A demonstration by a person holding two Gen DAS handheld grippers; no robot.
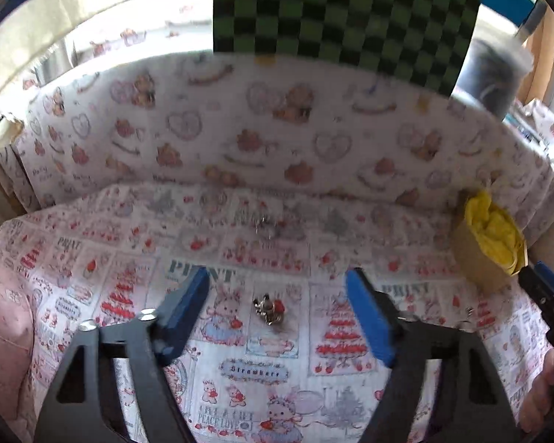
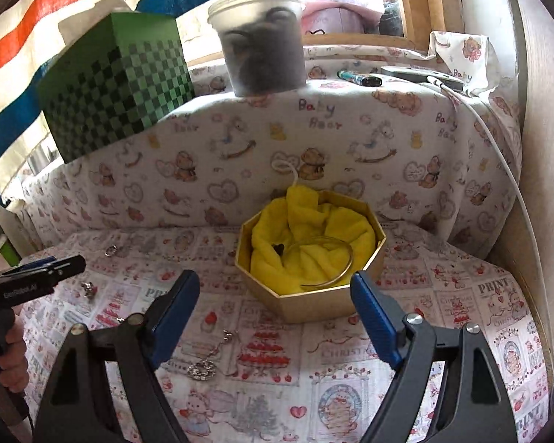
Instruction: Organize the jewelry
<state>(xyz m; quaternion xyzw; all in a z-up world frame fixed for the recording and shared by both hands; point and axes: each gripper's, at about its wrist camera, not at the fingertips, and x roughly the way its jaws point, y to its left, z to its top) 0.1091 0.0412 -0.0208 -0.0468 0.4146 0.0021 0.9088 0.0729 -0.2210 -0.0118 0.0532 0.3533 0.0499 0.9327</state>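
Left gripper (image 1: 277, 317) hangs spread over the printed cloth (image 1: 240, 376), a small silver charm (image 1: 269, 308) lying between its blue pads, untouched. Right gripper (image 2: 275, 317) is spread too, empty, with a silver pendant (image 2: 202, 371) on the cloth by its left finger. Farther off, an octagonal box (image 2: 314, 304) lined with yellow fabric (image 2: 314, 229) holds a bangle (image 2: 336, 277). A small ring (image 2: 110, 250) lies well left of it.

The small metal trinket (image 1: 269, 308) lying between the left gripper's fingers is too tiny to name as ring, charm or earring. Farther off, a glinting piece (image 1: 264, 221) is smeared by blur. The tub (image 2: 261, 42) on the far ledge holds something dark I can't identify. The green checkered box (image 1: 345, 18) is cut off at the top edge, and the yellow cloth (image 2: 310, 236) hides part of the bangle (image 2: 328, 258).
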